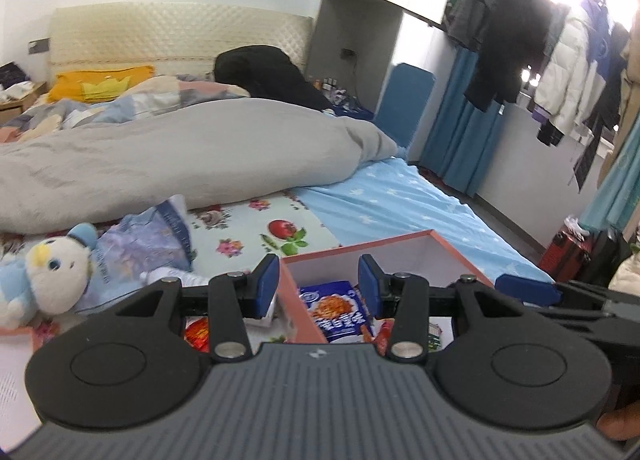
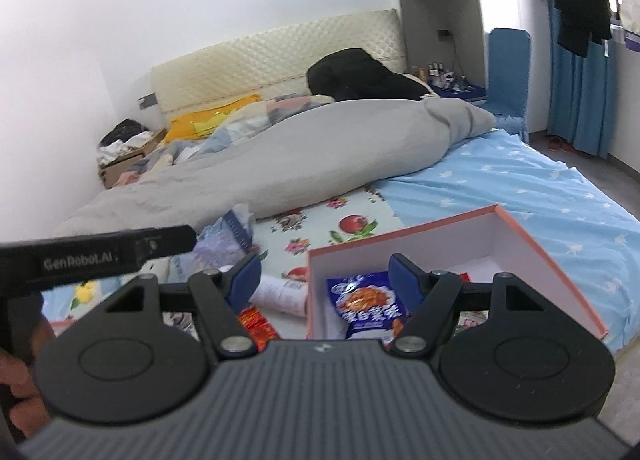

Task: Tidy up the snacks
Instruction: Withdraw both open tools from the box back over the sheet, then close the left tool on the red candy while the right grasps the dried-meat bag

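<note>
A pink-edged box with white inside (image 1: 456, 256) (image 2: 552, 260) lies open on the bed. A blue snack bag (image 1: 340, 312) (image 2: 370, 308) lies in it. A red snack packet (image 1: 198, 334) (image 2: 256, 324) and a white packet (image 2: 280, 294) lie on the bed left of the box. My left gripper (image 1: 318, 280) is open and empty, its fingers straddling the box's left wall above the blue bag. My right gripper (image 2: 324, 274) is open and empty above the same wall. The right gripper's finger (image 1: 528, 288) shows at the right of the left wrist view. The left gripper's body (image 2: 100, 254) shows in the right wrist view.
A plush toy (image 1: 52, 280) and a crumpled blue bag (image 1: 148, 240) lie on the bed to the left. A grey duvet (image 1: 180, 156) lies across the bed behind. The floral sheet (image 1: 276, 228) and blue star sheet (image 2: 520, 188) lie around the box. A red suitcase (image 1: 568, 256) stands on the floor.
</note>
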The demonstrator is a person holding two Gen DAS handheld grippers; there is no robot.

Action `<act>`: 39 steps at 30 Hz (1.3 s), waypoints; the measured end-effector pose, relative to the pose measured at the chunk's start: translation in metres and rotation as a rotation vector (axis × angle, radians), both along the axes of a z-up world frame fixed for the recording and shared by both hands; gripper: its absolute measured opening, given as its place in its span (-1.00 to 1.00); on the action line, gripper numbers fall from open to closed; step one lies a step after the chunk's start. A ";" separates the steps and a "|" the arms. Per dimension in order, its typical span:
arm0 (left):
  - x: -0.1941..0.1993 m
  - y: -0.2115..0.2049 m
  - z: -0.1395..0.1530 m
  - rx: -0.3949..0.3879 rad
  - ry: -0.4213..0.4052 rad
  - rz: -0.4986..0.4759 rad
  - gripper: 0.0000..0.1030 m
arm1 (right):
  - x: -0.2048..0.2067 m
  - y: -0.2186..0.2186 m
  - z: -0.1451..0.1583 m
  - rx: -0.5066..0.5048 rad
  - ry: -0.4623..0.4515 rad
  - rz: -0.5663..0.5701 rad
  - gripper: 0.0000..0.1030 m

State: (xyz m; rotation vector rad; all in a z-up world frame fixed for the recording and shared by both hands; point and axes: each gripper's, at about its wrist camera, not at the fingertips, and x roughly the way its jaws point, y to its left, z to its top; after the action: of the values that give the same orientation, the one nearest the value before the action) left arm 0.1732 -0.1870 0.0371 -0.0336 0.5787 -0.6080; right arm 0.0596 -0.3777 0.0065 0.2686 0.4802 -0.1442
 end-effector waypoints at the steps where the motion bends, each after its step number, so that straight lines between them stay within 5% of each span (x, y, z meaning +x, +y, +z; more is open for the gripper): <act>1: -0.003 0.008 -0.001 -0.005 0.003 0.014 -0.04 | -0.002 0.005 -0.001 -0.001 -0.003 0.010 0.41; 9: -0.022 0.059 -0.016 -0.028 0.024 0.131 -0.04 | -0.020 0.037 -0.019 -0.001 0.020 0.077 0.41; 29: -0.050 0.118 -0.103 -0.045 0.193 0.241 -0.04 | -0.033 0.097 -0.077 -0.009 0.112 0.287 0.41; 39: -0.026 0.137 -0.144 -0.067 0.280 0.268 0.07 | -0.023 0.113 -0.105 -0.015 0.165 0.321 0.41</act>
State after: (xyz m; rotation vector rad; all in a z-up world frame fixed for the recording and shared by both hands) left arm 0.1469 -0.0505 -0.1071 -0.2587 0.8097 -0.3626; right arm 0.0370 -0.2648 -0.0989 0.1621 0.6794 0.1445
